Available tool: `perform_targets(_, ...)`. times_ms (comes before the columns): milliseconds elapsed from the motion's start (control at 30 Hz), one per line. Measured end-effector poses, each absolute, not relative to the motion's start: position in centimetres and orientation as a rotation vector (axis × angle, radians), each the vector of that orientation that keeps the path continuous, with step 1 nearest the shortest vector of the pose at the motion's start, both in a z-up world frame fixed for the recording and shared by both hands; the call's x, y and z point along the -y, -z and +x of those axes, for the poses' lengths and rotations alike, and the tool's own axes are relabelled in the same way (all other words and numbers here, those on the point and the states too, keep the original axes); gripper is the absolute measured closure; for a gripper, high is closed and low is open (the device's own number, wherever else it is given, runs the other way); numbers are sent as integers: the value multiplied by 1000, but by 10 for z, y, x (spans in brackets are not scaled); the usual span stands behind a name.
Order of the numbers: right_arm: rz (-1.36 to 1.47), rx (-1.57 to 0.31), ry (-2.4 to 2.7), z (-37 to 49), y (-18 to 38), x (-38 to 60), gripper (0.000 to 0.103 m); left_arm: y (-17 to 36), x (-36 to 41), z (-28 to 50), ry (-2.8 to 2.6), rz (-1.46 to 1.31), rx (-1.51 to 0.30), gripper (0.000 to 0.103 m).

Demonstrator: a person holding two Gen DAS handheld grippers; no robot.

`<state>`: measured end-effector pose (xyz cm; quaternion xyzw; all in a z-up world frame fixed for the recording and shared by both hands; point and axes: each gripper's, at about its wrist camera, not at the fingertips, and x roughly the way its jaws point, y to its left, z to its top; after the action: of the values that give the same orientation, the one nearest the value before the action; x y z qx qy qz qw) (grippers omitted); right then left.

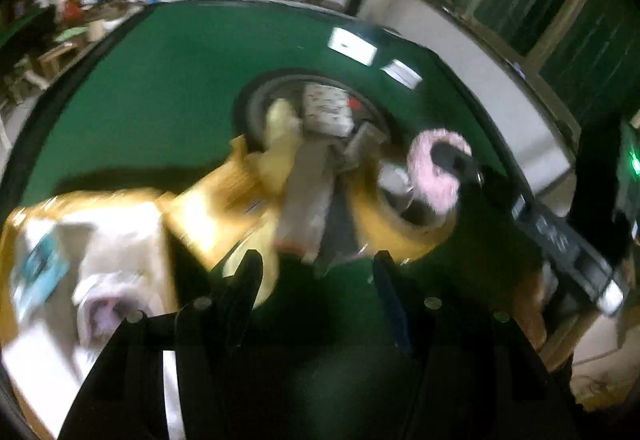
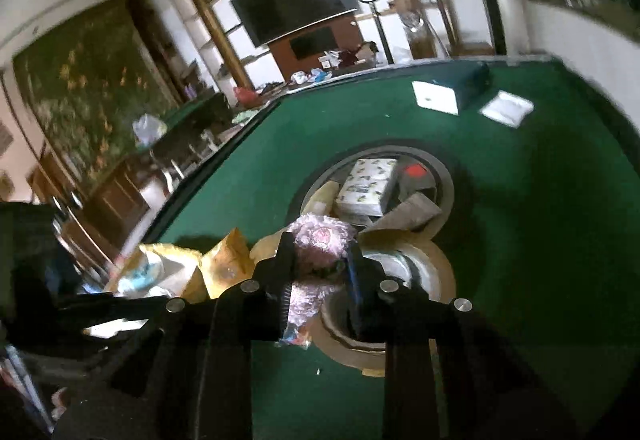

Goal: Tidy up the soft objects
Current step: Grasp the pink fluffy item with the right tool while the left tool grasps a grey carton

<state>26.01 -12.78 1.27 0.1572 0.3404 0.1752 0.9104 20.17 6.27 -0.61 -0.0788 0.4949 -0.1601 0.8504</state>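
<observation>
In the right wrist view my right gripper (image 2: 319,248) is shut on a pink fluffy soft item (image 2: 320,234), held above the green table near a round tan container (image 2: 426,272). From the left wrist view, the same pink item (image 1: 438,168) hangs at the right with the black fingertips of the right gripper (image 1: 452,160) on it. Nothing lies between the fingers of my open left gripper (image 1: 316,264), which stands over the green felt just short of a pile of cardboard and soft things. A white plush (image 1: 108,280) lies in an open cardboard box (image 1: 24,240) at the left.
A round recess (image 2: 444,176) in the green table holds a printed tissue pack (image 2: 368,184), a yellowish item and cardboard pieces. White cards (image 2: 436,96) and a dark box (image 2: 472,80) lie at the far side. Open box flaps (image 1: 224,200) stick up left of centre.
</observation>
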Motion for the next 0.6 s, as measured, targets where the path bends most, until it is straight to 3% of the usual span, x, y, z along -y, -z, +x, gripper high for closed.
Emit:
perform_targets(300, 480, -728, -386, 265, -8, 152, 80, 35, -40, 274, 370, -125, -1154, 48)
perform_targets(400, 475, -712, -391, 261, -12, 152, 80, 45, -44, 279, 365, -158, -1180, 53)
perform_targets(467, 478, -709, -380, 260, -12, 152, 80, 44, -51, 272, 357, -174, -1175, 64)
perform_targets(600, 462, -705, -374, 262, -10, 150, 79, 58, -66, 266, 386, -265, -1218, 64)
